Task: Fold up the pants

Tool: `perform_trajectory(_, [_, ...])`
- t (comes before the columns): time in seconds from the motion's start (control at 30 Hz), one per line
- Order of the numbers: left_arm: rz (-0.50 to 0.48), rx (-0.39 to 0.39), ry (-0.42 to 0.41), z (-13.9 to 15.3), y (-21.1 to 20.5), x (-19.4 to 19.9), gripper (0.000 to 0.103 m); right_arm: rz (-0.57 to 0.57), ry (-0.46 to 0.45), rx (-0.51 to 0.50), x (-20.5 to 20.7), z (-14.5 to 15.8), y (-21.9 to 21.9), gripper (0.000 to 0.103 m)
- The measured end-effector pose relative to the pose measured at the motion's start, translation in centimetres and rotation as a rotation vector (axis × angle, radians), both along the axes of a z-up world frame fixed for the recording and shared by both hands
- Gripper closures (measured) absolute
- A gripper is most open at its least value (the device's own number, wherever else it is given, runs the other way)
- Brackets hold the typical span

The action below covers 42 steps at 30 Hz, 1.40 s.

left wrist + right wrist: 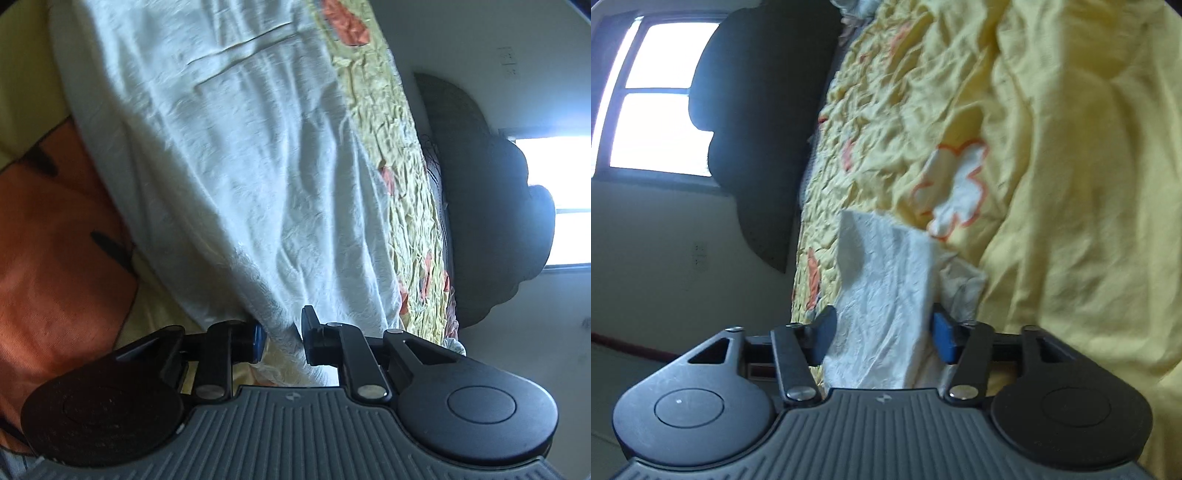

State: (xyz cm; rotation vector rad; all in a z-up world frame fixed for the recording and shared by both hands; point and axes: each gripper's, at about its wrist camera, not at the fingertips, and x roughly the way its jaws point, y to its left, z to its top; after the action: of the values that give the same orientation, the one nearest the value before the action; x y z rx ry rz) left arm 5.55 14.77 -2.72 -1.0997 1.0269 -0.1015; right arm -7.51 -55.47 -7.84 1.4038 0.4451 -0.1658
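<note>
Your left gripper and right gripper: black linkage arms, silver pivot screws, blue pads, round black discs, ribbed grey housing.

A bed in crumpled yellow floral bedding carries white pants, spread across the frame's centre.

The pants run off the top edge, waistband unseen. Dark headboard reads only as silhouette against window glare.
</note>
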Motion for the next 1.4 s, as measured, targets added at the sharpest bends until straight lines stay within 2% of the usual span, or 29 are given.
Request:
perform_trajectory(0.03, [0.004,0.003,0.004,-0.1,0.0,0.0,0.079,0.0,0.008,-0.017,0.4,0.1,0.1,0.05])
perform_trajectory(0.07, [0.014,0.008,0.01,-0.2,0.0,-0.2,0.086,0.002,0.022,-0.03,0.7,0.2,0.2,0.059])
perform_trajectory(0.1, [0.024,0.025,0.012,-0.1,0.0,-0.6,0.092,0.005,0.04,-0.042,1.1,0.3,0.2,0.081])
perform_trajectory(0.13, [0.03,0.039,0.01,0.0,-0.2,-0.8,0.092,0.009,0.043,-0.049,1.3,0.3,0.2,0.088])
perform_trajectory(0.2, [0.041,0.067,0.006,0.5,-0.4,-1.3,0.093,-0.001,0.041,-0.075,1.5,1.0,0.3,0.096])
perform_trajectory(0.37, [0.056,0.084,0.002,1.8,-0.5,-2.4,0.094,-0.007,-0.039,-0.128,0.1,4.2,0.2,0.097])
perform_trajectory(0.4, [0.049,0.075,0.005,1.6,-0.2,-2.3,0.094,0.0,0.0,-0.151,0.1,3.8,0.1,0.097])
perform_trajectory(0.47, [0.053,0.047,0.039,0.4,0.5,-2.3,0.093,0.012,0.094,-0.087,0.4,0.7,-0.7,0.097])
perform_trajectory(0.53, [0.056,0.06,0.03,0.3,0.6,-2.4,0.093,0.006,0.076,-0.069,0.3,-0.4,-0.7,0.098])
perform_trajectory(0.67, [0.037,0.115,0.006,1.5,0.1,-2.2,0.093,0.008,0.068,-0.09,-0.1,0.6,-0.3,0.098])
perform_trajectory(0.77, [0.041,0.094,0.017,0.5,0.2,-2.1,0.093,0.005,0.066,-0.048,-0.2,-0.5,-0.8,0.098])
perform_trajectory(0.8, [0.038,0.08,0.012,0.3,0.3,-2.0,0.085,-0.002,0.051,-0.011,0.1,-1.0,-1.1,0.098])
perform_trajectory(0.87, [0.01,0.05,0.014,0.3,0.6,-1.9,0.08,-0.003,0.046,0.064,-0.6,-1.4,-1.8,0.098])
perform_trajectory(0.9, [-0.003,0.024,0.013,0.5,0.9,-2.2,0.079,-0.017,0.048,0.064,-1.2,-1.0,-2.2,0.097])
perform_trajectory(0.97, [-0.053,0.018,0.0,1.5,1.4,-3.1,0.074,-0.09,0.058,-0.012,-2.8,0.6,-3.2,0.093])
perform_trajectory(1.0, [-0.09,0.041,-0.009,2.2,1.5,-3.5,0.068,-0.133,0.055,-0.068,-3.6,1.8,-3.7,0.091])
perform_trajectory(1.03, [-0.126,0.067,-0.025,2.9,1.5,-4.0,0.067,-0.158,0.049,-0.128,-3.9,3.0,-4.2,0.09])
perform_trajectory(1.07, [-0.17,0.09,-0.043,3.6,1.3,-4.4,0.067,-0.161,0.043,-0.192,-3.8,4.3,-4.5,0.084])
perform_trajectory(1.13, [-0.271,0.153,-0.079,5.1,0.3,-4.9,0.067,-0.104,0.038,-0.307,-2.2,6.6,-4.7,0.06])
perform_trajectory(1.17, [-0.322,0.196,-0.121,6.1,-0.5,-5.1,0.067,-0.041,0.036,-0.368,-0.7,7.7,-4.4,0.035])
perform_trajectory(1.2, [-0.376,0.238,-0.164,7.1,-1.7,-5.0,0.067,0.03,0.04,-0.438,1.3,8.6,-3.8,0.019])
perform_trajectory(1.27, [-0.457,0.295,-0.264,9.0,-4.1,-4.9,0.067,0.166,0.08,-0.629,5.3,9.9,-2.2,0.019])
perform_trajectory(1.3, [-0.464,0.311,-0.328,9.7,-5.1,-4.7,0.066,0.225,0.116,-0.731,7.5,10.1,-1.3,0.019])
perform_trajectory(1.33, [-0.446,0.341,-0.387,10.1,-5.9,-4.5,0.064,0.279,0.154,-0.814,9.4,10.0,-0.6,0.019])
perform_trajectory(1.4, [-0.397,0.452,-0.458,10.0,-7.3,-3.5,0.058,0.351,0.225,-0.937,12.8,9.0,0.7,0.019])
